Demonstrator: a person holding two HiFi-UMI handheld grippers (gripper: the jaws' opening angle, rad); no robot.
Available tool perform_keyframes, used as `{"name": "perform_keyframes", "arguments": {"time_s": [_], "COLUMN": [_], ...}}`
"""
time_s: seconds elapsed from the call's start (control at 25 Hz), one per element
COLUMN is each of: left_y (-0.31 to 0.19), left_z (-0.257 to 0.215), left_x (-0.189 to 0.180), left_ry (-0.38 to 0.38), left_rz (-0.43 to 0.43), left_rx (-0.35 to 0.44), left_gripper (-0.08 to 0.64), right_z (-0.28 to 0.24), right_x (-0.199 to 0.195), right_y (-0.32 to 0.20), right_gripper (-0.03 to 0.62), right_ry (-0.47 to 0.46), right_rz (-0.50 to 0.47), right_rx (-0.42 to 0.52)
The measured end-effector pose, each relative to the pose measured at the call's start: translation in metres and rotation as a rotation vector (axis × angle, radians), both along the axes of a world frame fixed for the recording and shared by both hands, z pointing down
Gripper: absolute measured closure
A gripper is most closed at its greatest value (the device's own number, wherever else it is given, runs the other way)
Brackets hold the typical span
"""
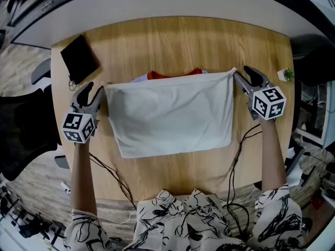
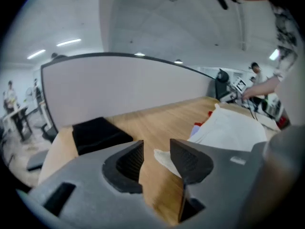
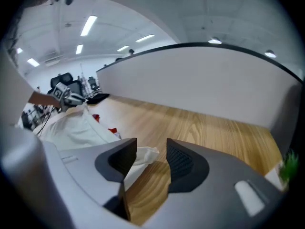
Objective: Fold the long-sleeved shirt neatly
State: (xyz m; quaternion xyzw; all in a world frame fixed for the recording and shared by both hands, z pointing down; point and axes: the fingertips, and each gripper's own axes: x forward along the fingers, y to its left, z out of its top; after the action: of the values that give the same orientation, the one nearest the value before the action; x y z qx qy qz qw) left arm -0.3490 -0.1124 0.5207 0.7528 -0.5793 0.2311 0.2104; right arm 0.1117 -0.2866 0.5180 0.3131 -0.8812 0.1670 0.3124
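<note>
The white long-sleeved shirt (image 1: 172,114) lies folded into a wide rectangle in the middle of the wooden table (image 1: 172,41), with a red collar strip (image 1: 175,75) showing past its far edge. My left gripper (image 1: 97,95) sits at the shirt's far left corner. In the left gripper view the jaws (image 2: 156,159) stand apart, and the cloth corner (image 2: 164,157) lies loose on the wood between them. My right gripper (image 1: 241,75) is at the far right corner. Its jaws (image 3: 151,156) are also parted, the corner tip (image 3: 143,155) resting beside the left finger, unpressed.
A flat black object (image 1: 79,58) lies on the table's far left, beyond the left gripper. A small green plant (image 1: 287,75) stands at the right edge. Cables (image 1: 115,177) trail over the near part of the table. A grey partition (image 2: 143,85) runs behind the table.
</note>
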Motion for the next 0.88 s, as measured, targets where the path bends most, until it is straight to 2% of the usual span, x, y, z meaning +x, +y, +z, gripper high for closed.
{"name": "perform_keyframes", "arguments": {"time_s": [0.16,0.32,0.4,0.48,0.56,0.64,0.72,0.8,0.88], "left_y": [-0.001,-0.002,-0.006,-0.01,-0.009,-0.006,-0.01,-0.02,-0.034], "left_z": [-0.001,0.015,0.02,0.025,0.031,0.036,0.038,0.036,0.037], "left_x": [0.034,0.056,0.065,0.071,0.076,0.078,0.076,0.068,0.054], "left_ry": [-0.243,-0.44,-0.493,-0.513,-0.515,-0.5,-0.476,-0.465,-0.467], "left_rz": [0.304,0.534,0.611,0.667,0.721,0.755,0.739,0.671,0.573], "left_rx": [0.005,-0.021,-0.034,-0.056,-0.087,-0.115,-0.12,-0.105,-0.102], "left_gripper": [0.354,0.348,0.35,0.363,0.408,0.426,0.434,0.464,0.508], "right_z": [-0.008,-0.003,0.004,0.012,0.019,0.025,0.031,0.033,0.031], "right_x": [-0.024,-0.049,-0.06,-0.068,-0.07,-0.068,-0.064,-0.066,-0.068], "right_y": [0.018,0.036,0.041,0.043,0.043,0.041,0.039,0.032,0.021], "right_gripper": [0.353,0.305,0.291,0.292,0.331,0.379,0.388,0.432,0.449], "right_ry": [0.1,0.236,0.303,0.354,0.377,0.385,0.401,0.386,0.342], "right_rz": [-0.303,-0.566,-0.674,-0.753,-0.79,-0.796,-0.799,-0.765,-0.688], "right_rx": [0.152,0.256,0.29,0.293,0.266,0.229,0.203,0.202,0.186]}}
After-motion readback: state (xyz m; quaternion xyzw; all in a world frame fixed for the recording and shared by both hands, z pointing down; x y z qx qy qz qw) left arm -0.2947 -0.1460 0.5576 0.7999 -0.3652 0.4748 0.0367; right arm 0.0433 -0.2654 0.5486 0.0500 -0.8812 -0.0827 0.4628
